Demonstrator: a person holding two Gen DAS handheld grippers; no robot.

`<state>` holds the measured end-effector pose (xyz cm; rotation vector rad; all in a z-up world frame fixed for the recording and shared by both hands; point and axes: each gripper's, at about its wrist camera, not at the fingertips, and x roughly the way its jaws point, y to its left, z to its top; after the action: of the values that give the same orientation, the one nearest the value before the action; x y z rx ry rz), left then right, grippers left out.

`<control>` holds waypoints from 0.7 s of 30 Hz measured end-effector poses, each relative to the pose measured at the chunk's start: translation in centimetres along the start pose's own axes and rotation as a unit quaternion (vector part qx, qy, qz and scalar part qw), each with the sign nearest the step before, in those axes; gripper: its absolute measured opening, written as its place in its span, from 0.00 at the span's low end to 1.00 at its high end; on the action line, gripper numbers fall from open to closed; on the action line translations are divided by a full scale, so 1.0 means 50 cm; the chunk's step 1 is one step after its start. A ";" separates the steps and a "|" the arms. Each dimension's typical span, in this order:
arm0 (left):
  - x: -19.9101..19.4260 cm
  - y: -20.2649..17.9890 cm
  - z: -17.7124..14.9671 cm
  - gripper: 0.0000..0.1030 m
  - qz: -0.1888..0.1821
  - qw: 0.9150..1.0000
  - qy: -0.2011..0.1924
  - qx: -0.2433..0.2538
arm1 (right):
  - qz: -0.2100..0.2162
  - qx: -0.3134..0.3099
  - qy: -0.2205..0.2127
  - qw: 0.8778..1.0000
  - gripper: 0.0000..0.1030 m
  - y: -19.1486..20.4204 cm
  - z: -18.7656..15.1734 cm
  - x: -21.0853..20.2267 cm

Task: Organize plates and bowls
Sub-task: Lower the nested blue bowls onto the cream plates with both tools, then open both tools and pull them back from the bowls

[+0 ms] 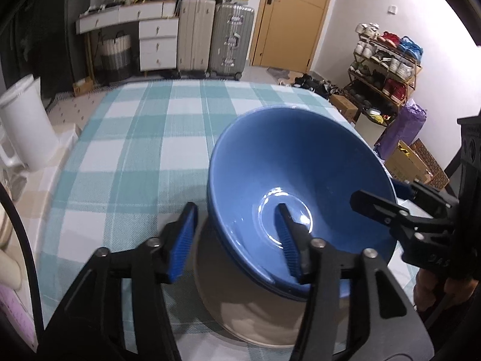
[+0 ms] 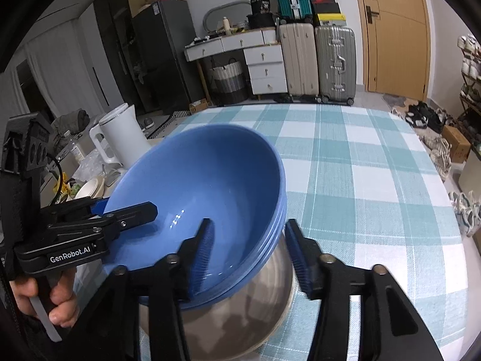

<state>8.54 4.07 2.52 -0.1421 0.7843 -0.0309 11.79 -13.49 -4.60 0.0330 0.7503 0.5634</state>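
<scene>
A stack of blue bowls (image 1: 300,162) (image 2: 204,174) rests on a pale shiny dish (image 1: 258,313) (image 2: 240,316) on the checked tablecloth. In the left wrist view my left gripper (image 1: 237,240) straddles the stack's near-left rim, with one finger inside the top bowl and one outside. Its pads stand clear of the wall, so it is open. In the right wrist view my right gripper (image 2: 251,255) straddles the opposite rim the same way, also open. Each gripper shows in the other's view, the right gripper (image 1: 378,194) and the left gripper (image 2: 126,207), both at the rim.
The teal and white checked tablecloth (image 1: 135,138) (image 2: 360,165) stretches away beyond the bowls. A white kettle (image 1: 27,126) (image 2: 123,132) stands off the table's left edge among clutter. A person's hand (image 2: 60,300) holds the left gripper's handle. Suitcases, drawers and a shoe rack line the walls.
</scene>
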 end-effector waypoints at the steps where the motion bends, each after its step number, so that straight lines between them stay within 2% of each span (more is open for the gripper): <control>1: -0.014 -0.002 -0.005 0.62 0.004 1.000 -0.010 0.006 | 0.001 -0.002 -0.005 1.000 0.66 -0.001 0.000 -0.005; 3: -0.034 0.001 -0.008 0.77 0.012 0.999 -0.033 0.014 | 0.003 -0.009 -0.014 1.000 0.83 0.000 0.000 -0.016; 4: -0.049 0.005 -0.010 0.80 0.015 0.999 -0.049 0.014 | 0.003 -0.015 -0.021 1.000 0.86 0.001 -0.001 -0.023; 6: -0.069 0.015 -0.014 0.84 0.002 0.998 -0.069 0.008 | 0.003 -0.034 -0.037 0.999 0.98 0.007 -0.005 -0.040; 7: -0.079 0.019 -0.015 0.94 -0.001 0.997 -0.075 0.004 | 0.002 -0.044 -0.047 0.998 0.99 0.010 -0.008 -0.049; 8: -0.087 0.024 -0.018 0.99 -0.001 0.997 -0.083 -0.001 | 0.000 -0.053 -0.056 0.997 0.99 0.013 -0.012 -0.058; 16: -0.159 0.037 -0.066 0.99 -0.008 0.987 -0.157 0.019 | 0.024 -0.068 -0.114 0.991 0.99 0.004 -0.048 -0.109; 21: -0.177 0.032 -0.107 0.99 -0.024 0.986 -0.166 0.027 | 0.039 -0.069 -0.133 0.988 1.00 -0.003 -0.080 -0.129</control>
<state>-1.55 5.75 4.75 -0.1113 0.4474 -0.0721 5.44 -17.50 -3.48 0.0088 0.4504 0.6697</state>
